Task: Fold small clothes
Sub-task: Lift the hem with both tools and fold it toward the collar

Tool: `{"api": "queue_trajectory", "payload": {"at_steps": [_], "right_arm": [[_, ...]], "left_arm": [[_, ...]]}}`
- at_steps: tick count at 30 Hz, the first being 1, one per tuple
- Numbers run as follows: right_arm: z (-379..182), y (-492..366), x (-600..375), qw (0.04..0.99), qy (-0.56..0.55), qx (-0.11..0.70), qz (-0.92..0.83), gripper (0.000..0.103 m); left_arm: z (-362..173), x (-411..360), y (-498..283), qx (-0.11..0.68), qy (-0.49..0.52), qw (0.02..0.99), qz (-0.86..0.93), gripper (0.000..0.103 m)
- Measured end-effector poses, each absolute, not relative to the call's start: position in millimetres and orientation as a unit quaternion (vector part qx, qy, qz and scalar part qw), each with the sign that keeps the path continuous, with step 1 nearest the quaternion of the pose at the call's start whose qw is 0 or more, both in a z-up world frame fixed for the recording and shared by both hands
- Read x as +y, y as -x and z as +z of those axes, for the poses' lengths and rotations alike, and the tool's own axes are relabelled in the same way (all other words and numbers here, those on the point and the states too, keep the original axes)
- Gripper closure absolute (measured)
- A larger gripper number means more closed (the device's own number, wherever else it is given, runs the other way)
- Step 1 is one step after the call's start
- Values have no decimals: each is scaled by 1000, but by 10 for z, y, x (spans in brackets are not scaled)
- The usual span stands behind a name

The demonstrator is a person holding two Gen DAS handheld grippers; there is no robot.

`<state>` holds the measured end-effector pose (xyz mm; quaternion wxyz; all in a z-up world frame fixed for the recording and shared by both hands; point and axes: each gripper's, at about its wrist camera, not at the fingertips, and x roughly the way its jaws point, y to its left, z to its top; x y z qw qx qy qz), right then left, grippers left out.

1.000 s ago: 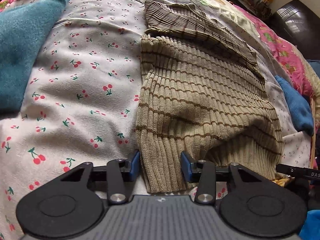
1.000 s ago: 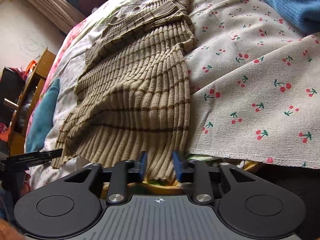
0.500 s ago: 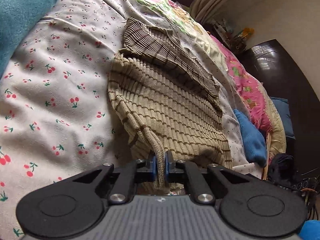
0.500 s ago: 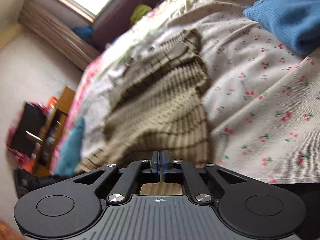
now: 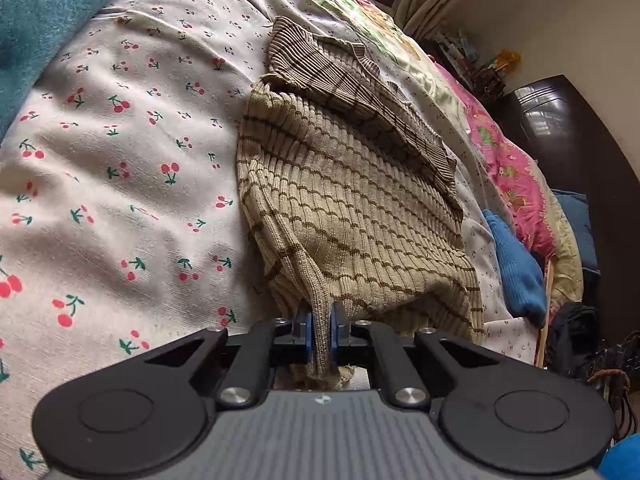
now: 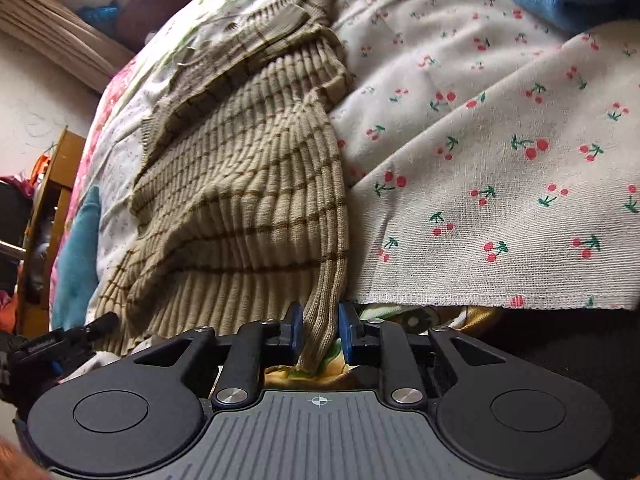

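Clamped on the near hem, the left gripper [image 5: 320, 330] pinches a fold of the sweater [image 5: 352, 200]. Right gripper [image 6: 319, 332] stands apart, its jaws flanking the hem's other corner. No writing is legible. Beige ribbed knit with thin brown stripes lies on the cherry-print sheet [image 5: 120, 184].

Left black two-finger gripper [image 5: 320, 330]: blue-padded jaws clamped on cloth. Right black two-finger gripper [image 6: 319, 334]: blue-padded jaws parted, with a visible gap on each side of the cloth between them.
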<state>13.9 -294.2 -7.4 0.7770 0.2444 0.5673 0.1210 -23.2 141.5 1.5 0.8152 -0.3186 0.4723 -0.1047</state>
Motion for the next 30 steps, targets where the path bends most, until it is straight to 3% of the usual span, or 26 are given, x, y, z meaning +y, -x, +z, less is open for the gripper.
{"api": "queue_trajectory", "payload": {"at_steps": [6,8,10,21,30], "right_arm": [[-94,-152,-2891,783,-226,566,129,86],[-162,-171,-2916,773,-255,563,141,94],[-209,-177,-2976,761,-303,553,152,96],[524,-420,-3092,792,-451,340,232,97],[769,-1329,-3099,822,-475,270,160,97]], "left_arm": [[-16,1402,215,478,315,814,-102,84],[-28,1388,205,481,313,813,-102,84],[-18,1392,204,478,318,811,-107,84],[463,1540,-54,347,440,810,-172,84],[696,1821,-761,261,465,835,-136,84]]}}
